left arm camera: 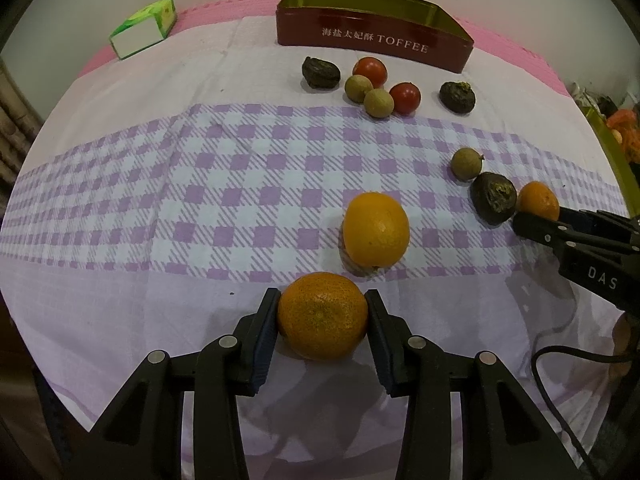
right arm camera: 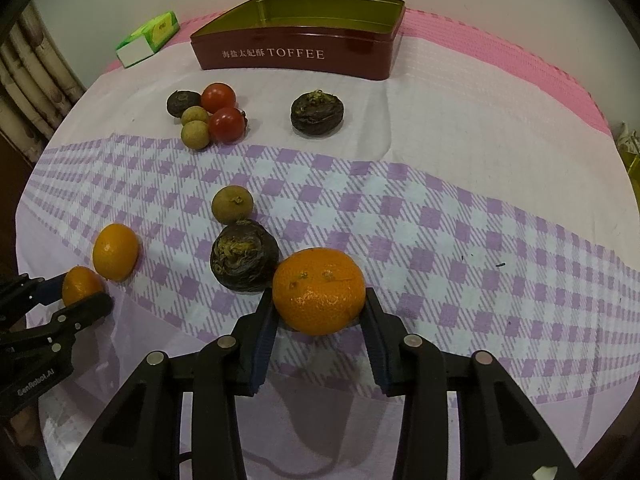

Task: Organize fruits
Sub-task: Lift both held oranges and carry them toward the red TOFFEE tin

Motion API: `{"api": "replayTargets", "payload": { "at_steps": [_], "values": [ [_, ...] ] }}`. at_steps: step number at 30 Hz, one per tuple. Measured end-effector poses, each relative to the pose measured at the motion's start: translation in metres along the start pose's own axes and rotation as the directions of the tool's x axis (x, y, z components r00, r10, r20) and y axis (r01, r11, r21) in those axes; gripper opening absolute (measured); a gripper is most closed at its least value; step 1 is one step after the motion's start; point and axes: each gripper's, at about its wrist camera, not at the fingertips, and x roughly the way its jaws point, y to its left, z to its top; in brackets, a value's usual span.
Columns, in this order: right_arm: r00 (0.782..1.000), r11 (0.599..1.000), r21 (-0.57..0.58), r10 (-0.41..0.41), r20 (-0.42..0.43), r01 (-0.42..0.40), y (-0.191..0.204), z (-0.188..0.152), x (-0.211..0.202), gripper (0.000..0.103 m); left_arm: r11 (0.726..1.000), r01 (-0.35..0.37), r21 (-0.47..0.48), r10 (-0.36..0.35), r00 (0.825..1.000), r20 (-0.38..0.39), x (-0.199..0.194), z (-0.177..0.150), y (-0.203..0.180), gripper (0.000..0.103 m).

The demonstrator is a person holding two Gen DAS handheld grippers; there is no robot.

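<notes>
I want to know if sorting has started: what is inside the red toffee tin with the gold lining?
The red toffee tin shows only bare gold walls inside, no fruit visible. Its floor near the front wall is hidden.

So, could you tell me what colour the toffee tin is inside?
Gold inside the toffee tin; clearest in the right wrist view.

Tangerine (left arm camera: 322,315) between left gripper (left arm camera: 322,320) pads; right gripper (left arm camera: 536,220) seemingly likewise

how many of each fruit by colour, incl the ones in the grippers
orange citrus: 3
red tomatoes: 2
tan longans: 3
dark brown wrinkled fruits: 3
total: 11
</notes>
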Motion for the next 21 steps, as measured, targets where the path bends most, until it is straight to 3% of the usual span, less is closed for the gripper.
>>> {"api": "replayTargets", "payload": {
  "at_steps": [21],
  "values": [
    [0.999, 0.998, 0.057, -0.025, 0.040, 0.023, -0.016, 0.007, -0.020, 0.037, 0.999, -0.007, -0.037, 0.010, 0.996, 0.084, -0.029, 0.023, 0.021, 0.043]
  ]
}}
